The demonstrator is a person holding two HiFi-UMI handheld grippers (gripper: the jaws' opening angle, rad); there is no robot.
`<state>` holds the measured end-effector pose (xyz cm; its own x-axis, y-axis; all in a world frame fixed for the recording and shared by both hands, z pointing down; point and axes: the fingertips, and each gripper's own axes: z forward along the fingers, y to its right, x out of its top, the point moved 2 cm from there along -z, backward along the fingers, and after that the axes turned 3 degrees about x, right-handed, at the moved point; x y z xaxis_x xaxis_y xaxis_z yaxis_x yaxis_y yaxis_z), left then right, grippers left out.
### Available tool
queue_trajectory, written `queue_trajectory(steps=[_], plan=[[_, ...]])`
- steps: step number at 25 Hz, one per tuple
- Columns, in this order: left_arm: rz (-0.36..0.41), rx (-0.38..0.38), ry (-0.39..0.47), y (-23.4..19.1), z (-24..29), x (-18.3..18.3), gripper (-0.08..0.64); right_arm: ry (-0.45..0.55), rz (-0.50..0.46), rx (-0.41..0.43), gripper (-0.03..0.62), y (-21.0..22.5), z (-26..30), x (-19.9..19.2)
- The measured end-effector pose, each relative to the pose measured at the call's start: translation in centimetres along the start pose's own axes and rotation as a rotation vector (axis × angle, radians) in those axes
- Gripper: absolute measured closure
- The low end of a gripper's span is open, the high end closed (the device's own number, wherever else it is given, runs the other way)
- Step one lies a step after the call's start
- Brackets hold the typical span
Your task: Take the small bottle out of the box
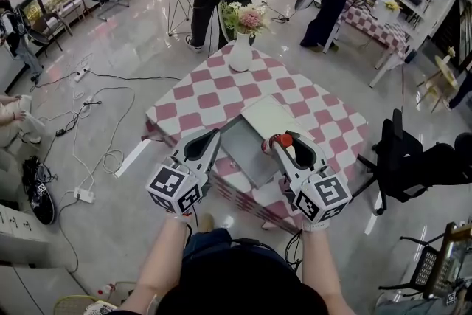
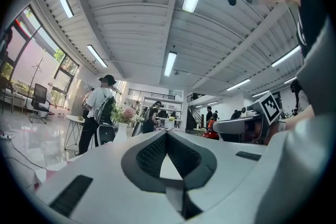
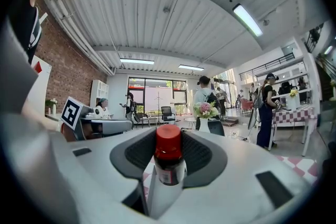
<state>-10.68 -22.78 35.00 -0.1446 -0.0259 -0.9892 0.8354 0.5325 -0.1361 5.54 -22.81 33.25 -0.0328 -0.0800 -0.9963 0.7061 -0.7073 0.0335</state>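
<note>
1. An open grey box (image 1: 243, 156) lies between the left fingers (image 1: 210, 144) and right fingers (image 1: 304, 147), its pale lid (image 1: 269, 116) just beyond them.
2. Past the lid, the pink-and-white checked worktop (image 1: 206, 92) lies bare up to a white flower vase (image 1: 240, 52).
3. A red-capped small bottle (image 3: 168, 160) fills the right fingers' gap.

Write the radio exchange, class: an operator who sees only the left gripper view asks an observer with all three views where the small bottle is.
Operator: My left gripper is shut on nothing. Who has the bottle?
Observer: The right gripper is shut on the small bottle, which stands upright with its red cap on top.
Operator: And where is the box?
Observer: The head view shows the grey box lying open on the checked table, between the tips of the two grippers.
</note>
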Motion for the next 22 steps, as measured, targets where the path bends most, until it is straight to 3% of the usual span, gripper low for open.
queue_trajectory(steps=[22], plan=[[0.011,0.017,0.002,-0.25,0.43,0.14,0.557,0.016,0.007,0.015,0.445,0.72,0.33,0.03]])
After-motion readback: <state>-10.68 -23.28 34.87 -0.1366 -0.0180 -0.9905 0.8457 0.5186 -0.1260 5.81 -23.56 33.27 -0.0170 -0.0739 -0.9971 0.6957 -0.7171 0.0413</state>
